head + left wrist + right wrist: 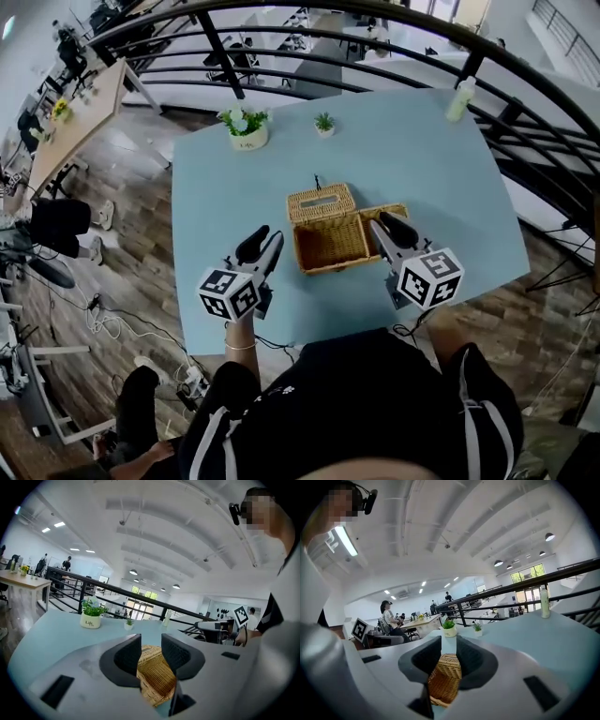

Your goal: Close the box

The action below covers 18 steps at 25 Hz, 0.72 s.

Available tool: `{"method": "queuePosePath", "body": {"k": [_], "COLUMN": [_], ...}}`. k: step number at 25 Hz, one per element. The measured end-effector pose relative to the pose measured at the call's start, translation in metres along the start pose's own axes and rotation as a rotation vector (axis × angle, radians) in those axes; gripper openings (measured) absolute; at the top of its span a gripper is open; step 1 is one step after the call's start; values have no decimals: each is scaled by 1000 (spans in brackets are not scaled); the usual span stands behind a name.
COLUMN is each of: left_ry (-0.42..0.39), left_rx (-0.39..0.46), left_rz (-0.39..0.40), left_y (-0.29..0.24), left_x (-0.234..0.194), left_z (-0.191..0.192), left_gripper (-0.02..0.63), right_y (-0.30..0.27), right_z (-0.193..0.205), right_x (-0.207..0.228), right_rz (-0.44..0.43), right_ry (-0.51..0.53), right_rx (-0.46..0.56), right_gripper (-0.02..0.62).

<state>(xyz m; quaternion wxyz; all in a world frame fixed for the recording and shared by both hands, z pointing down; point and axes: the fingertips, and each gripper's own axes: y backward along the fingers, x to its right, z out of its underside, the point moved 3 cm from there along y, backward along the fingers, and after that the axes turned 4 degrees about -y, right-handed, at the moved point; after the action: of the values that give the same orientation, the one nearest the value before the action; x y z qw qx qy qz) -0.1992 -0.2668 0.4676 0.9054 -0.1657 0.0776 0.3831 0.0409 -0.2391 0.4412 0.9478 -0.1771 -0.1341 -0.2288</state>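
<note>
A rectangular woven wicker box [328,246] sits mid-way across the pale blue table [422,169], mouth facing up, its long axis running left to right. Its slotted lid flap [321,202] lies folded out on the far side. The left gripper [265,236] and right gripper [384,225] flank it, each with jaws apart and empty.

Premises: an open-plan office, on an upper gallery level. A black metal railing [281,42] curves round the far side of a pale blue table [422,169]. Beyond it, white desks [394,47] stand on a lower floor. At far left is a long wooden table [80,117]. The floor [141,272] is wood plank, with loose cables [108,314] at near left. The high white ceiling carries light panels [52,526]. In the right gripper view a seated person [388,615] is at a row of desks, with others further off.
</note>
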Motion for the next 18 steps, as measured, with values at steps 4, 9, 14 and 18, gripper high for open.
{"method": "queuePosePath", "body": {"k": [4, 9, 14, 18], "left_ry": [45, 108, 202, 292], "left_rx": [-31, -84, -149, -162], "left_rz": [34, 79, 108, 134], "left_y": [-19, -44, -65, -76], "left_x": [-25, -48, -70, -78], "left_z": [3, 17, 38, 54], "left_gripper": [117, 127, 130, 144], "right_y": [-21, -41, -61, -69], "right_z": [-1, 4, 11, 21], "right_x": [5, 13, 17, 21], "right_rz": [33, 70, 87, 110], "right_ry": [-11, -16, -18, -27], "right_rx": [-21, -56, -97, -130], "right_gripper": [101, 104, 104, 104]}}
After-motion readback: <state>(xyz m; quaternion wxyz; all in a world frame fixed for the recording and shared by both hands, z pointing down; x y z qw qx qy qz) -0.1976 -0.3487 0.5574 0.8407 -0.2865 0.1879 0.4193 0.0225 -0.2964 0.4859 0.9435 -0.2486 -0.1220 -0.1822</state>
